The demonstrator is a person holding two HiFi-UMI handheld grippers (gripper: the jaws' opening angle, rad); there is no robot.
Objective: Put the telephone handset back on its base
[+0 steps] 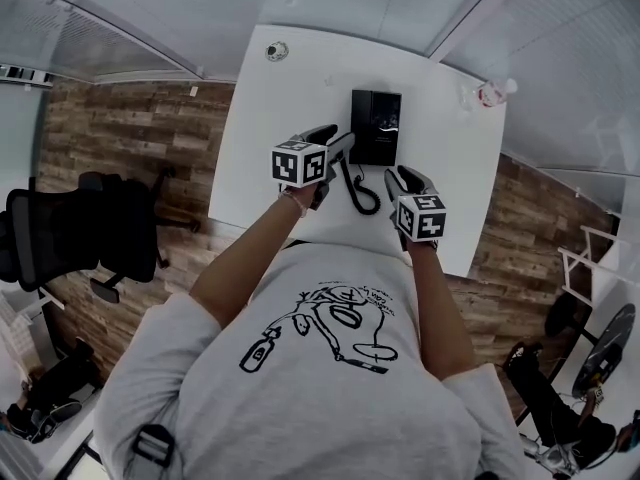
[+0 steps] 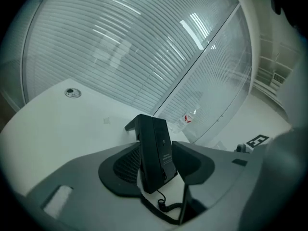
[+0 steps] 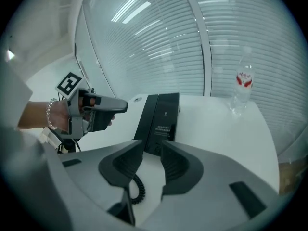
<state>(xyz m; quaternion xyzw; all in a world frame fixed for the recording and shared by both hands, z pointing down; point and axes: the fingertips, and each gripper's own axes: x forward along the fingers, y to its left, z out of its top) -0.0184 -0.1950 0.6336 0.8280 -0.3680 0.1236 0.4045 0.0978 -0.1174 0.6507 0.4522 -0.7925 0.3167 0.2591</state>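
A black telephone lies on the white table; its handset rests along the left side of the base. The coiled cord loops toward me from the phone's near end. My left gripper hovers just left of the phone's near corner, open, with nothing pressed between its pads; in the left gripper view the phone shows beyond the gap. My right gripper is held near the cord on the right, open and empty. In the right gripper view the phone stands ahead of the jaws.
A clear water bottle stands at the far right of the table, and a round cable grommet sits at the far left. Blinds and glass walls close off the far side. A black office chair is on the wooden floor to the left.
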